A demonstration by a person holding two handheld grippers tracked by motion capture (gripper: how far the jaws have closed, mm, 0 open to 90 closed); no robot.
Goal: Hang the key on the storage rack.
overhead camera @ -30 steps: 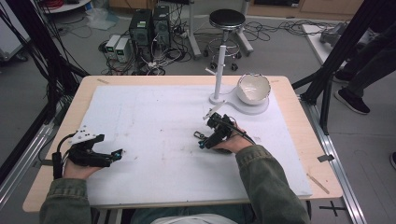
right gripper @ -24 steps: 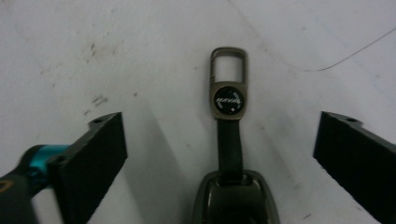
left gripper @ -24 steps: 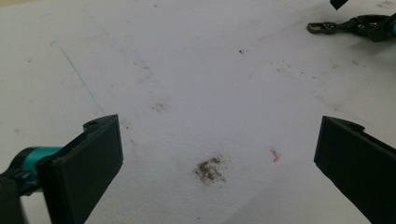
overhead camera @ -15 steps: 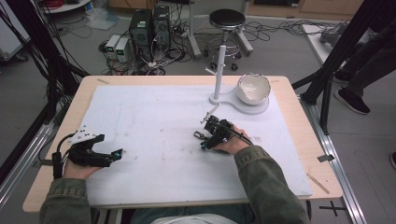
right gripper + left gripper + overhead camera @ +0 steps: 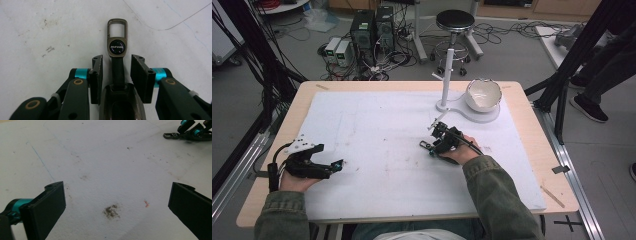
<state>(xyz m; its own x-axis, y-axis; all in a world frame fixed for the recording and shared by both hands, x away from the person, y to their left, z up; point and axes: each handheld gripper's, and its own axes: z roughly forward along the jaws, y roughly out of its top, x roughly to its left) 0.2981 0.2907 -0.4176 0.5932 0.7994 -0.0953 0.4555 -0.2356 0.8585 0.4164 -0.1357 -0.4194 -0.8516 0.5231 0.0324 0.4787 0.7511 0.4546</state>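
Tabletop [image 5: 532, 165]: one wooden board, mostly covered by one white sheet [image 5: 382, 130], stained and scuffed.

Left gripper [image 5: 335, 166]: near the left front corner of the sheet, held in the person's left hand [image 5: 294, 177], pointing right. One grey three-cornered plate on top of it. In the left gripper view its two black jaws stand wide apart with nothing between them; bare sheet below, with one dark smudge [image 5: 111, 211] and one small red fleck [image 5: 146, 204].

Right gripper [image 5: 430, 146]: right of centre on the sheet, held in the person's right hand [image 5: 462, 150], pointing left. In the right gripper view the two jaws stand a little apart, one on each side of a key fob [image 5: 117, 75], with a narrow gap visible on each side of its black strap. Not closed on it. The key fob lies on the sheet between the jaws: one dark body at the bottom of that view, one strap, one round "NAVAL" badge, one metal clasp loop at the far end.

Back right of the sheet: one white stand [image 5: 447, 82] with an upright post on a flat base, and one white bowl [image 5: 483, 94] sitting on that base.
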